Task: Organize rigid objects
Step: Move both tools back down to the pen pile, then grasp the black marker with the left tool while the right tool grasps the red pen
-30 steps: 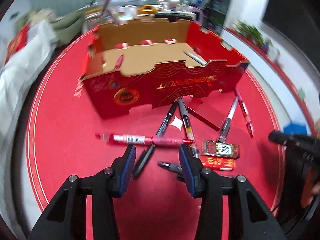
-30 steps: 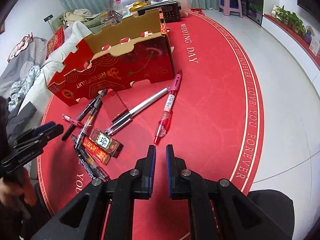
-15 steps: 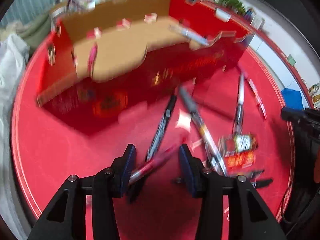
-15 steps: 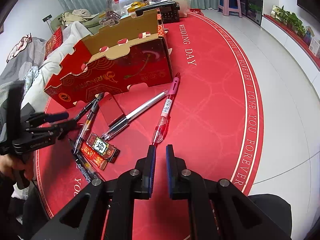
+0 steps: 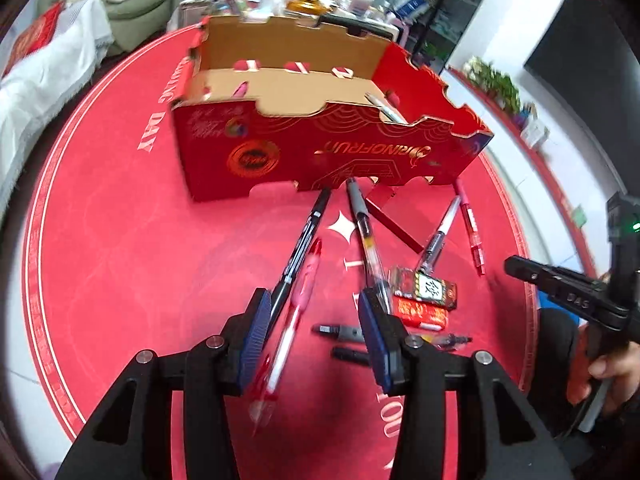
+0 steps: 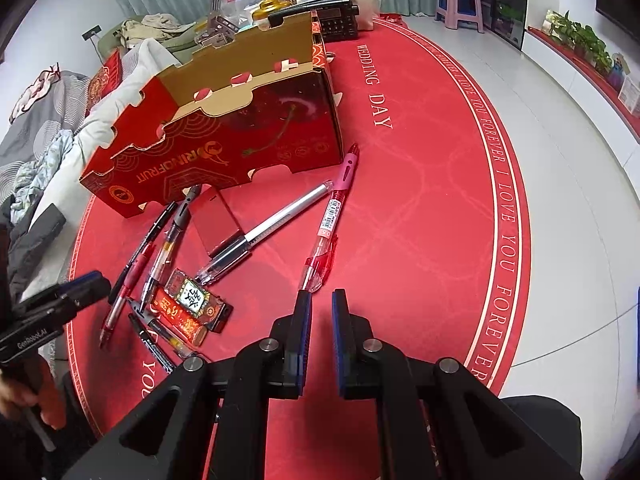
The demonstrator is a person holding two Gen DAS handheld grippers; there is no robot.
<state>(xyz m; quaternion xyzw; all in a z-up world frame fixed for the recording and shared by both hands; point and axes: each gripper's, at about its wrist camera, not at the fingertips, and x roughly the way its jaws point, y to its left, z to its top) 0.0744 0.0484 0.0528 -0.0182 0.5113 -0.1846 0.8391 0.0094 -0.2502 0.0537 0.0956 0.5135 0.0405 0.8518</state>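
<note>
One cardboard box (image 6: 224, 136) at twelve o'clock on the red mat (image 6: 420, 208); about six pens (image 6: 264, 232) and two small packets (image 6: 192, 304) lie before it. Left gripper (image 5: 316, 332) fingers spread around a red pen (image 5: 298, 300); right gripper (image 6: 322, 332) fingers nearly together, holding nothing.

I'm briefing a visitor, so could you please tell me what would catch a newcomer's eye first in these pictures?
The big red carton printed RINOFRUIT stands open-topped at the far side of the round red mat. Pens lie scattered in front of it, and a red pen lies between the fingers of the open left gripper.
</note>
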